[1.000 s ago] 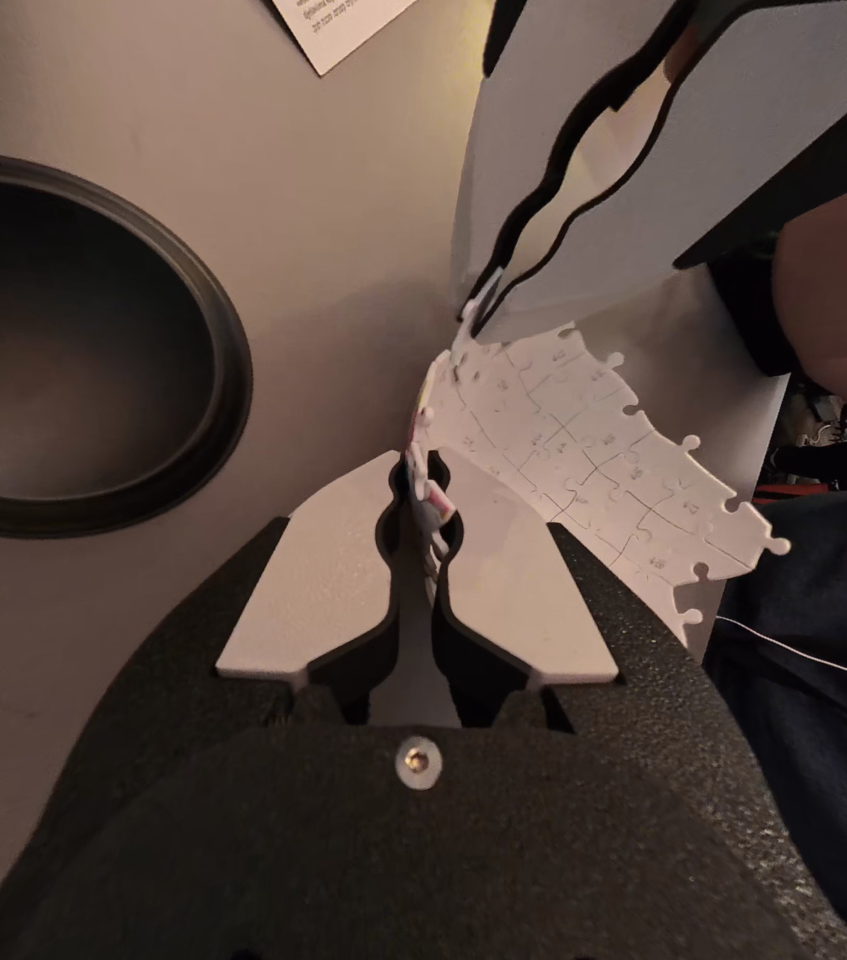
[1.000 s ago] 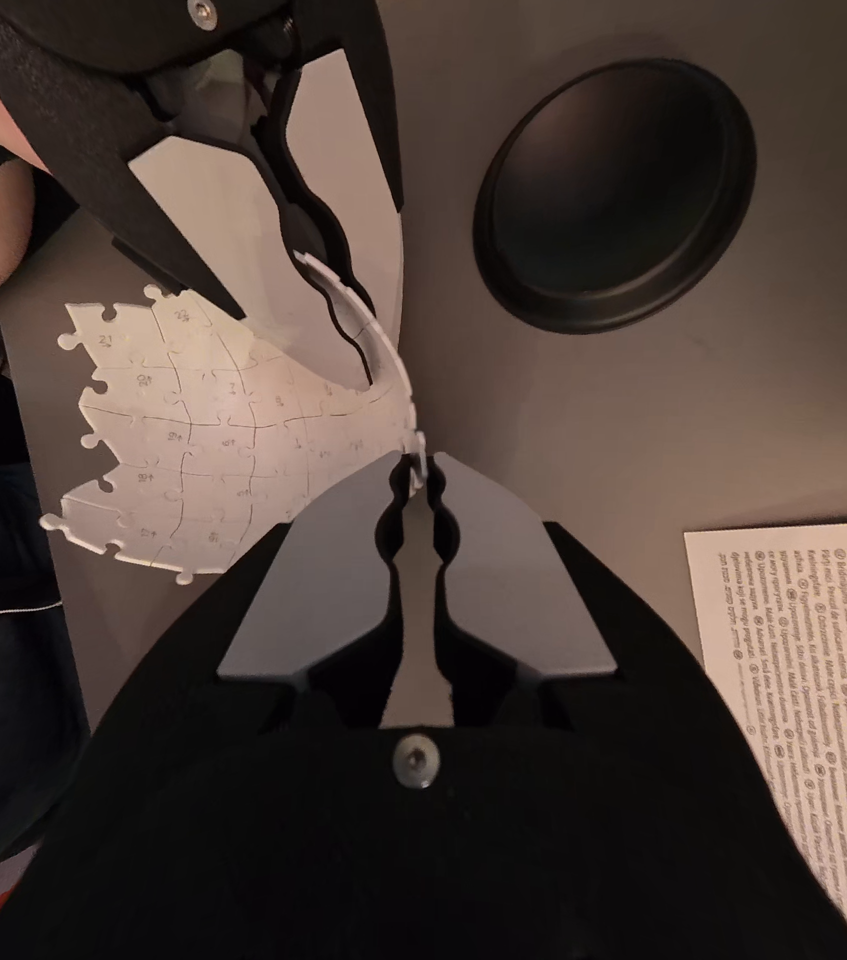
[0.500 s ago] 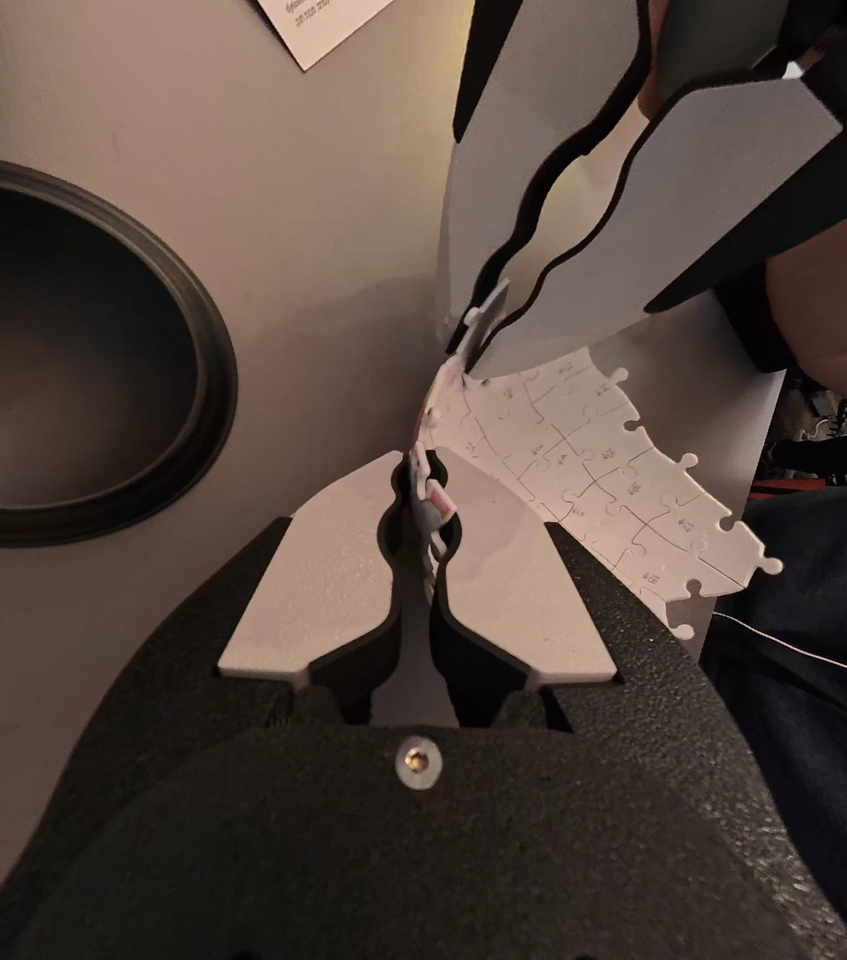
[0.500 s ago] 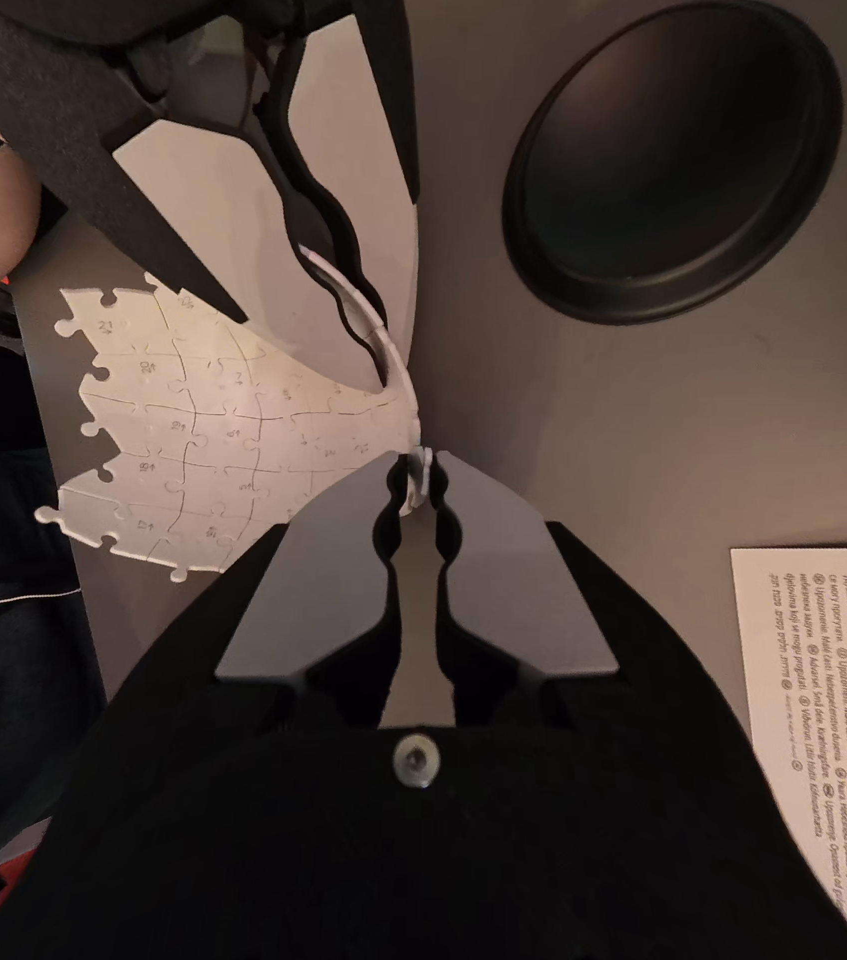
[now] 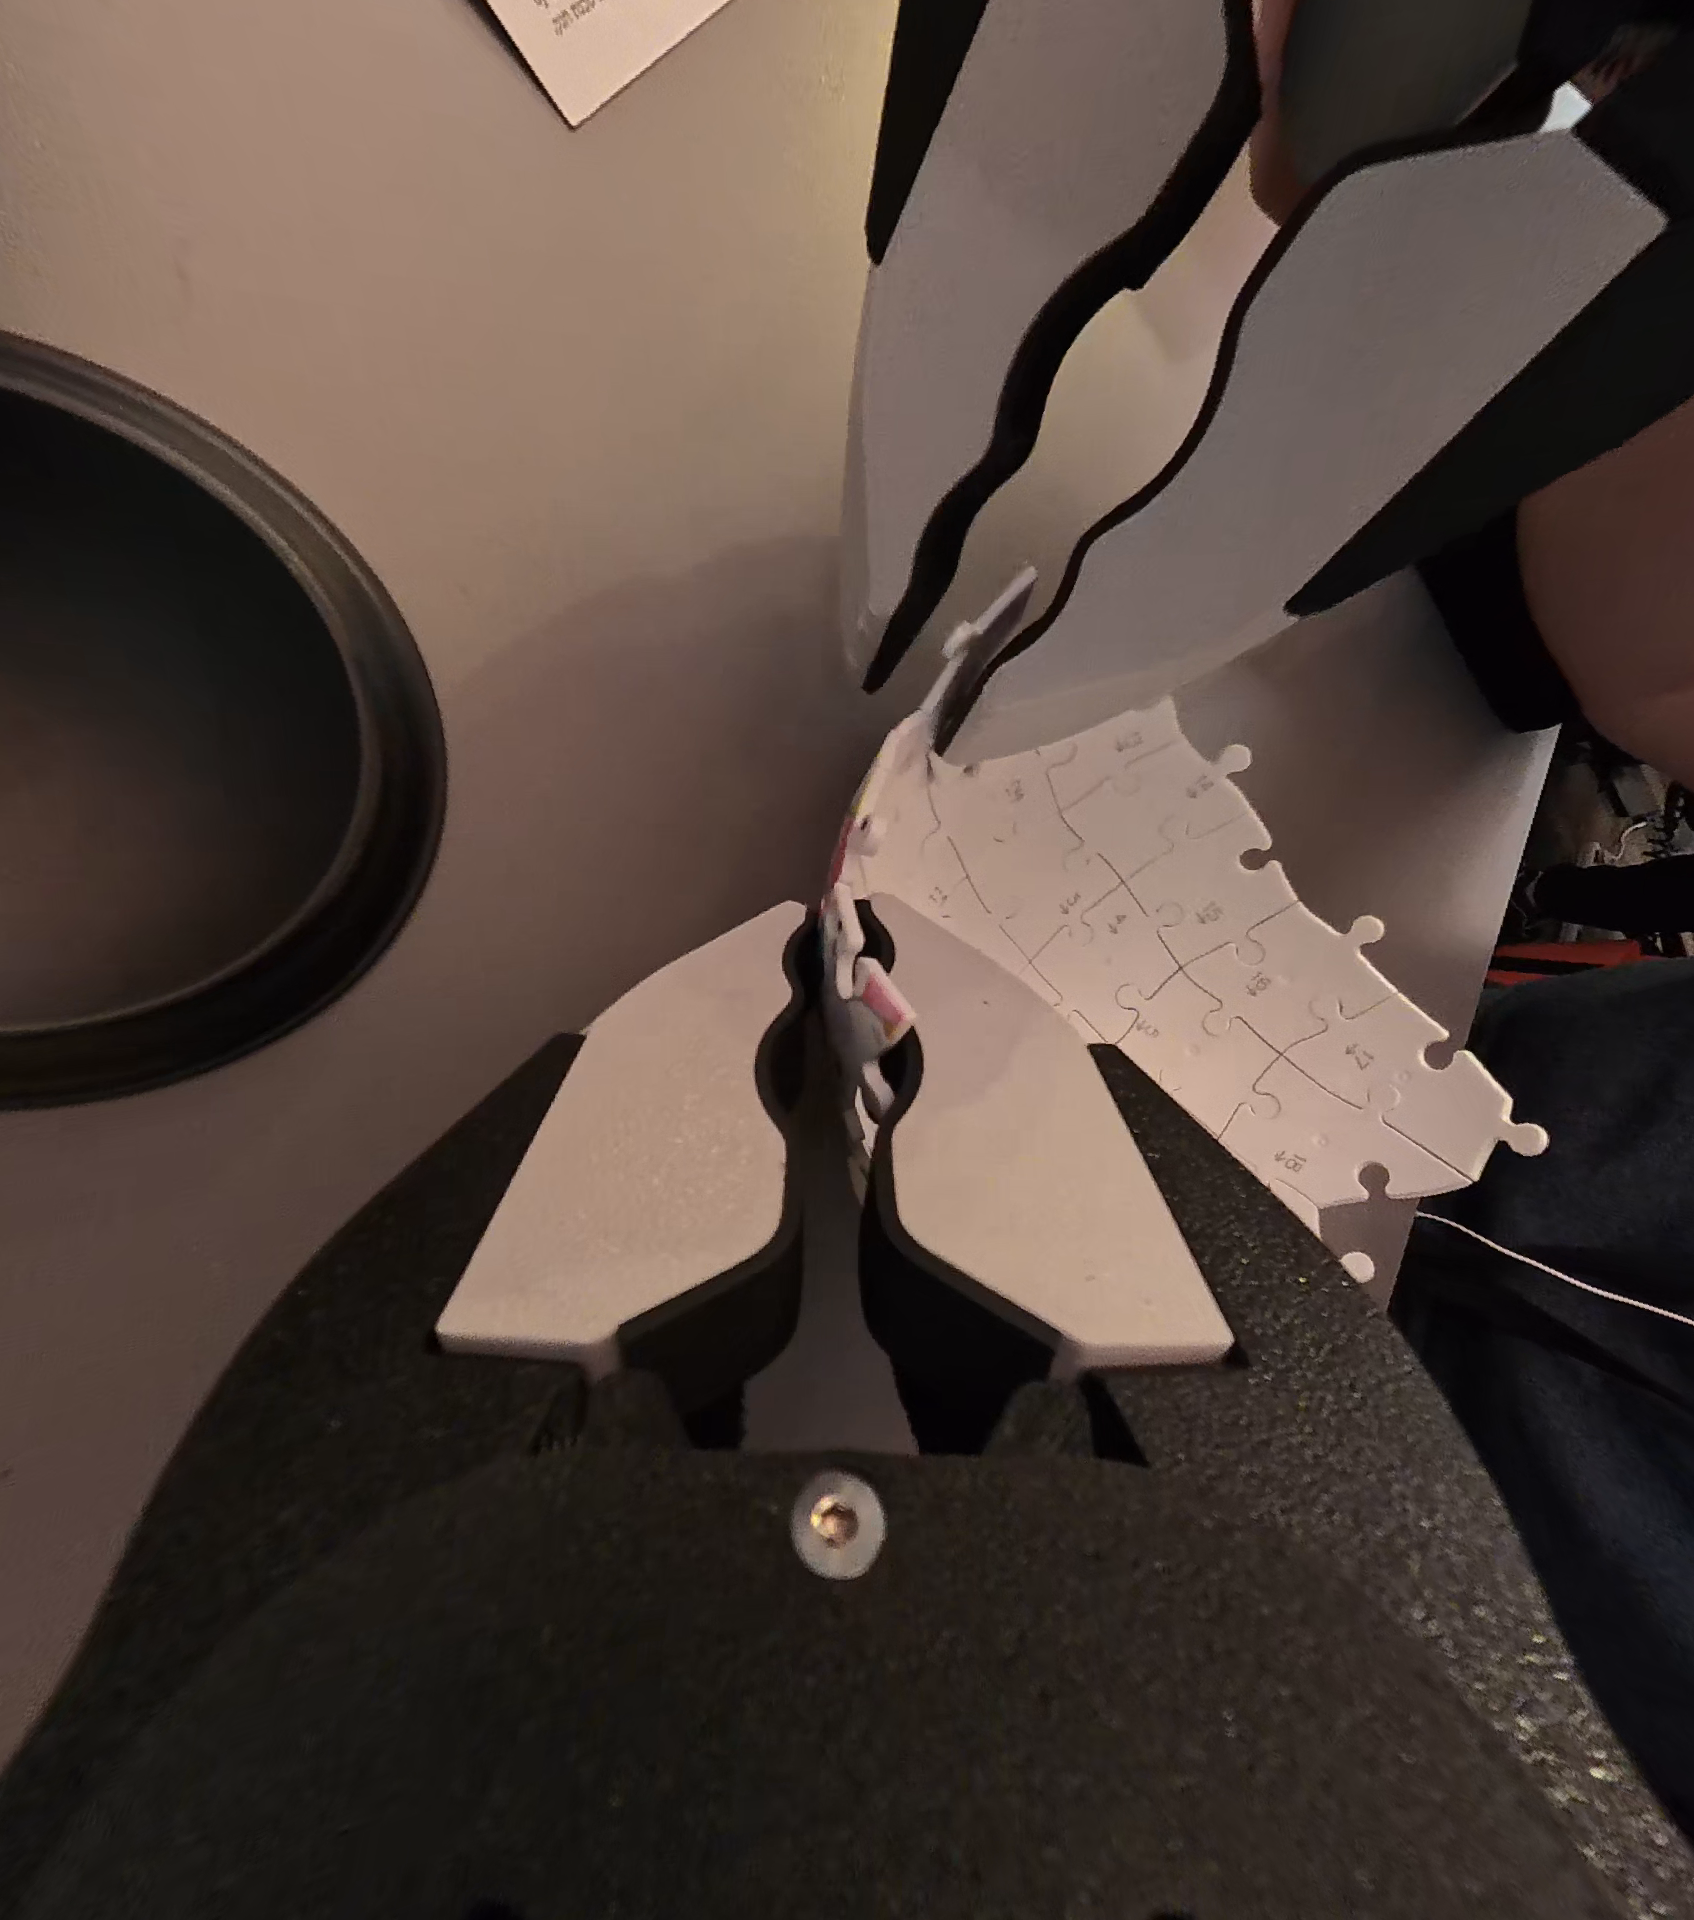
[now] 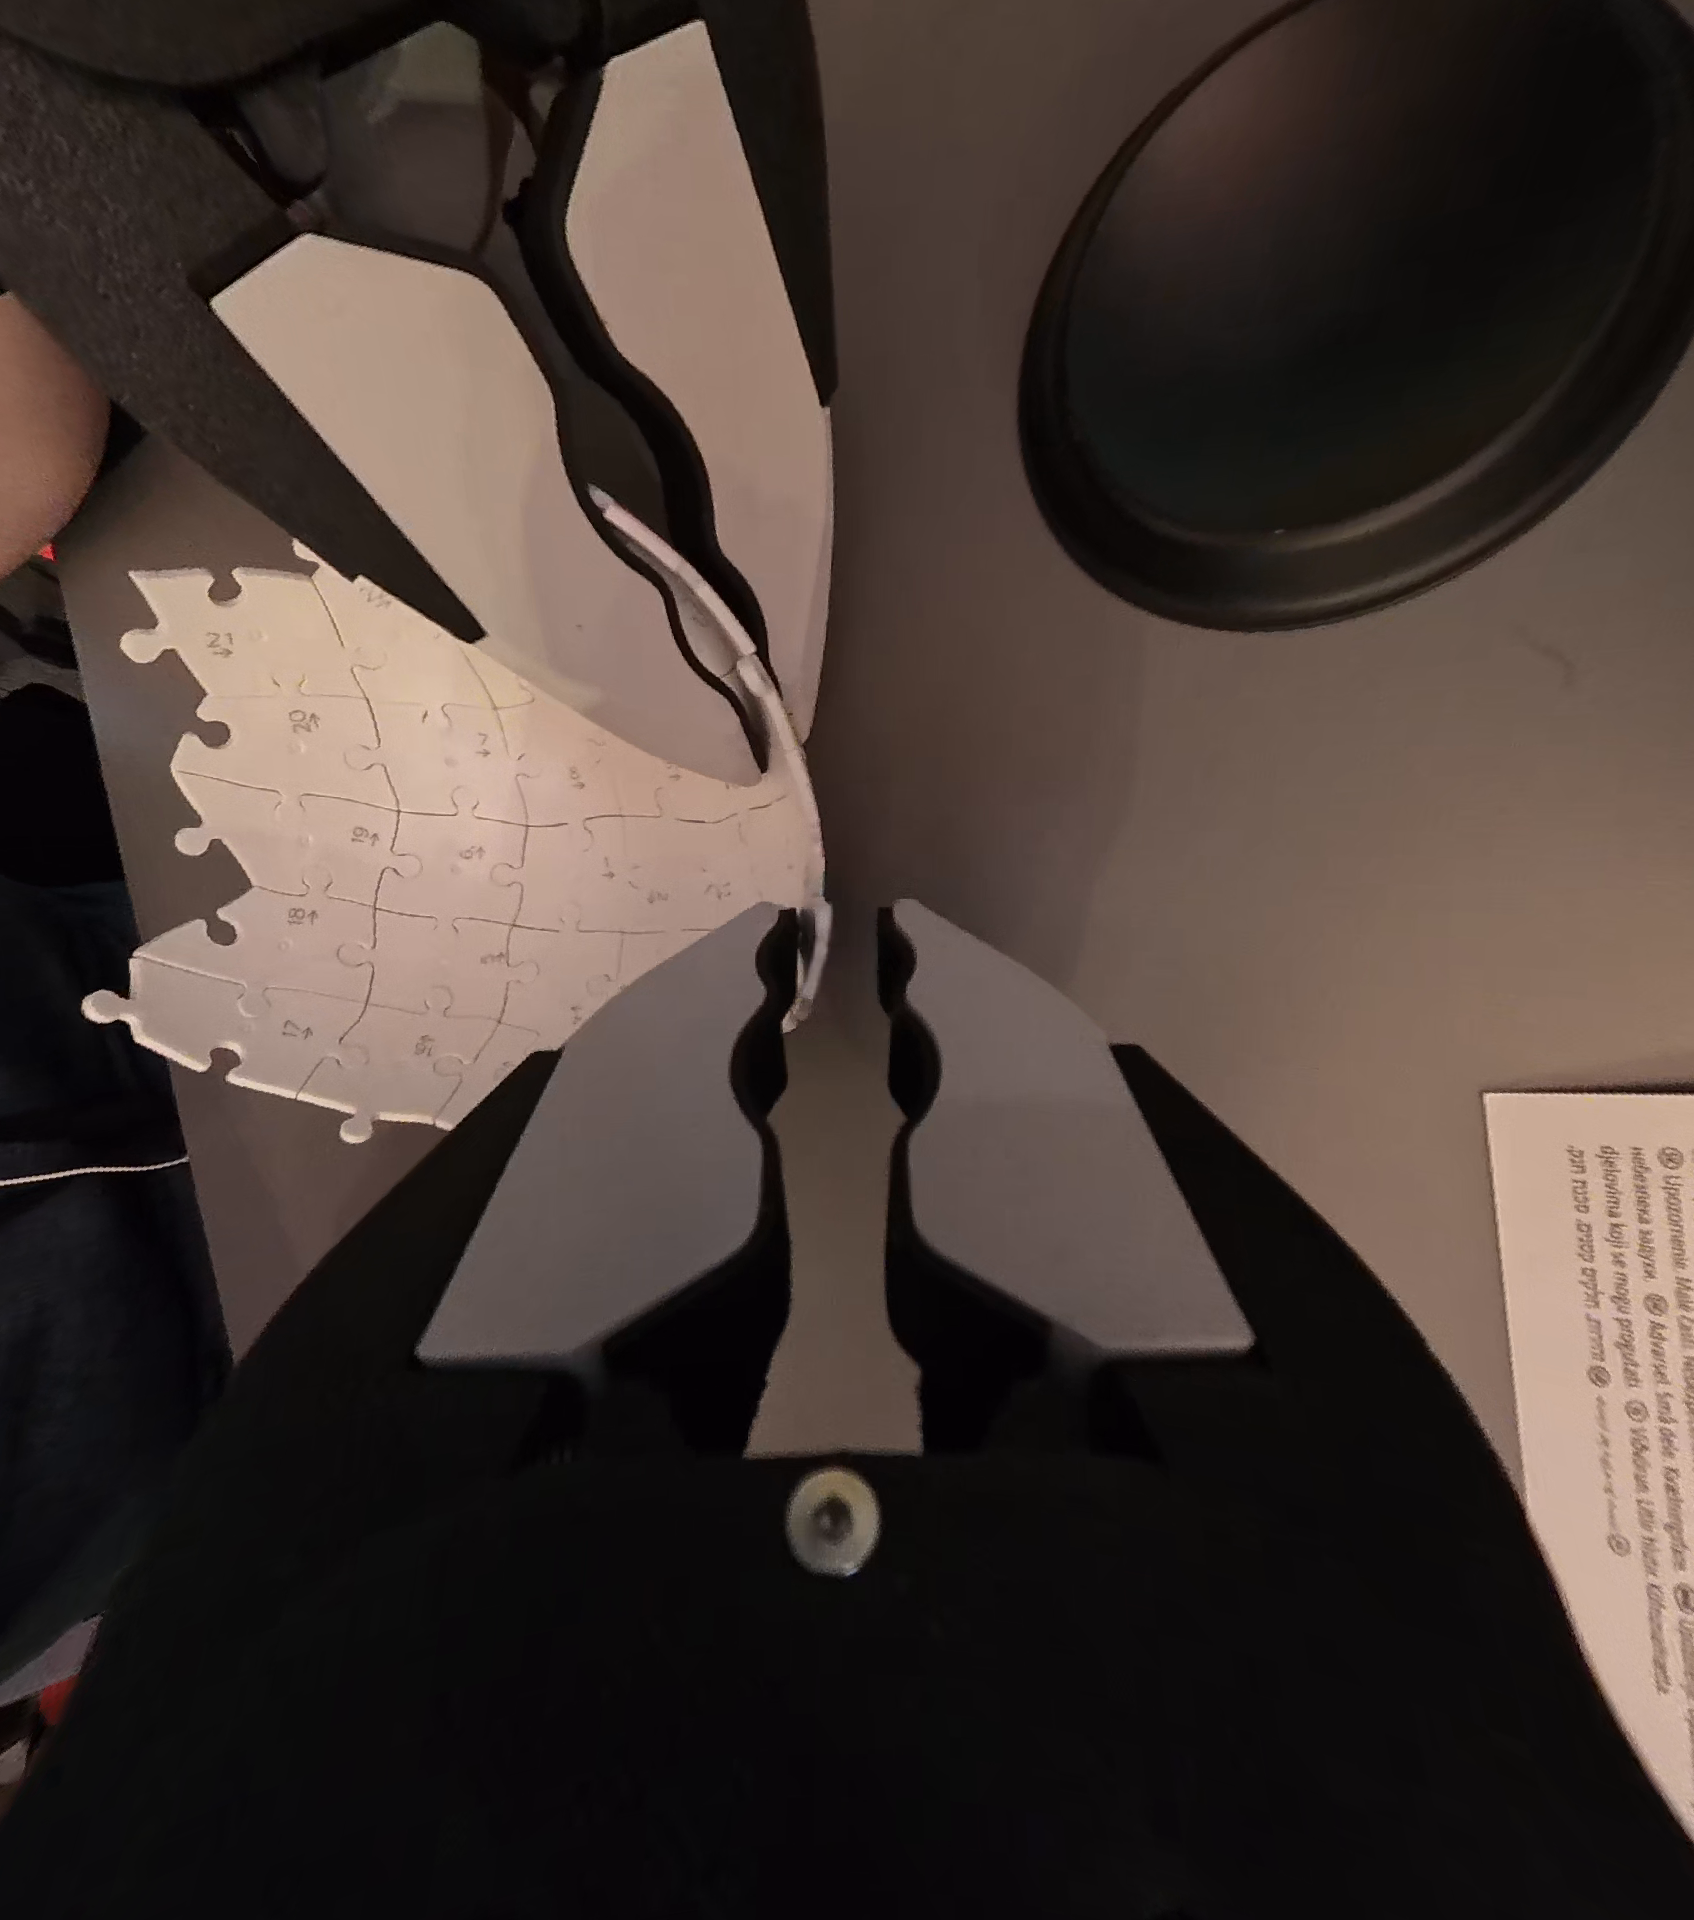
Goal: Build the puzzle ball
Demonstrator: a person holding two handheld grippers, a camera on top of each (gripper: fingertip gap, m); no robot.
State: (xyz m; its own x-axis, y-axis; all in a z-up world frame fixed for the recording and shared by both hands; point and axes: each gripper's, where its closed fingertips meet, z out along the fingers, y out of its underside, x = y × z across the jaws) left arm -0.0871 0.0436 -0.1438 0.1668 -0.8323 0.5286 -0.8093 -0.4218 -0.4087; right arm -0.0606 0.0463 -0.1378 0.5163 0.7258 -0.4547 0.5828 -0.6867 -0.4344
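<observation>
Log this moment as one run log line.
left gripper: shut on puzzle shell | right gripper: open, piece against one jaw | black bowl: empty

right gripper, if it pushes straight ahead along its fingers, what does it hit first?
Probably the puzzle shell: its curved edge lies right at the tips of the right gripper, which is open. Just beyond sit the left gripper, shut on that same edge, and the grey table. Depth is unclear.

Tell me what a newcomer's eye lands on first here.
The curved white sheet of joined puzzle pieces at left-centre, its edge clamped by the left gripper. The right gripper, jaws parted around that edge, comes next. Then the round black bowl on the grey table, upper right.
</observation>
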